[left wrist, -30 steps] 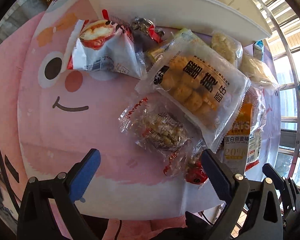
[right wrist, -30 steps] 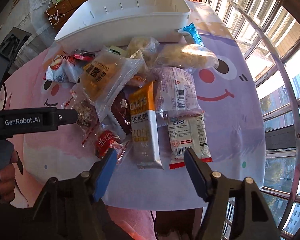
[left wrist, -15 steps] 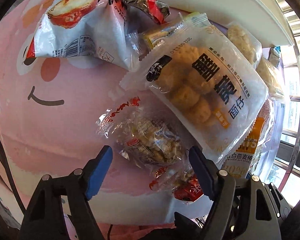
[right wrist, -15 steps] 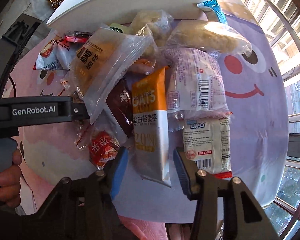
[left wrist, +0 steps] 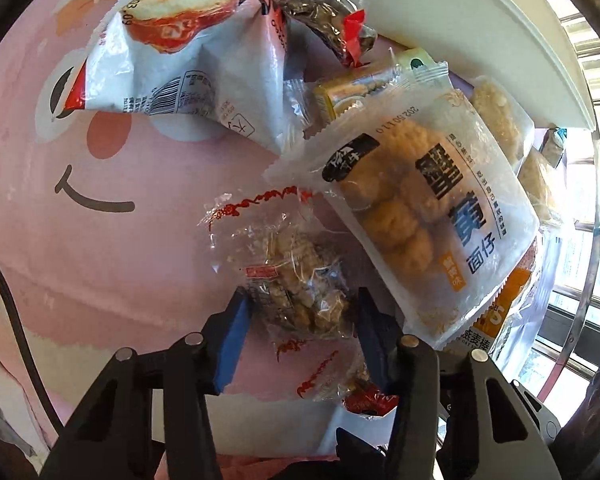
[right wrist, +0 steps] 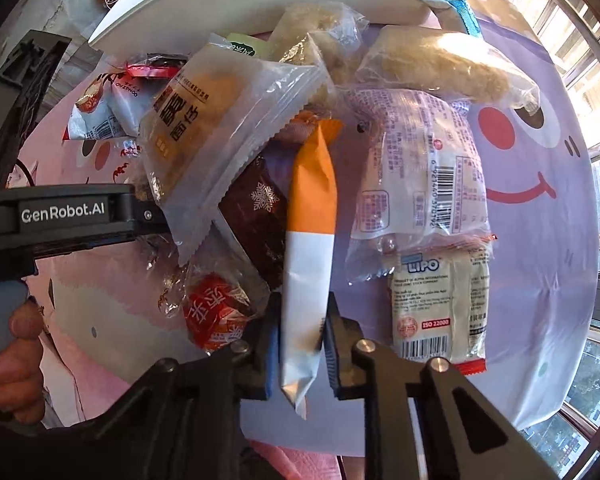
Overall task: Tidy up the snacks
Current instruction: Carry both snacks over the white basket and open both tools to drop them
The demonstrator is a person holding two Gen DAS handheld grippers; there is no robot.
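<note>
My right claw (right wrist: pixel 300 340) has closed onto the orange oat bar (right wrist: pixel 306 264); my left claw (left wrist: pixel 300 312) now pinches the clear nut packet (left wrist: pixel 296 280).

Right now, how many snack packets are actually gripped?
2. The left gripper pinches a clear packet of crumbly pieces; the right gripper clamps an orange-and-white bar. The rest lie loose, some overlapped.

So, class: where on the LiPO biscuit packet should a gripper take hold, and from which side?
Judging from the right wrist view, grip the LiPO biscuit packet across its narrow width near the red-edged end, coming from the table edge: it lies flat, that end is free, while another bag overlaps its far end.
</note>
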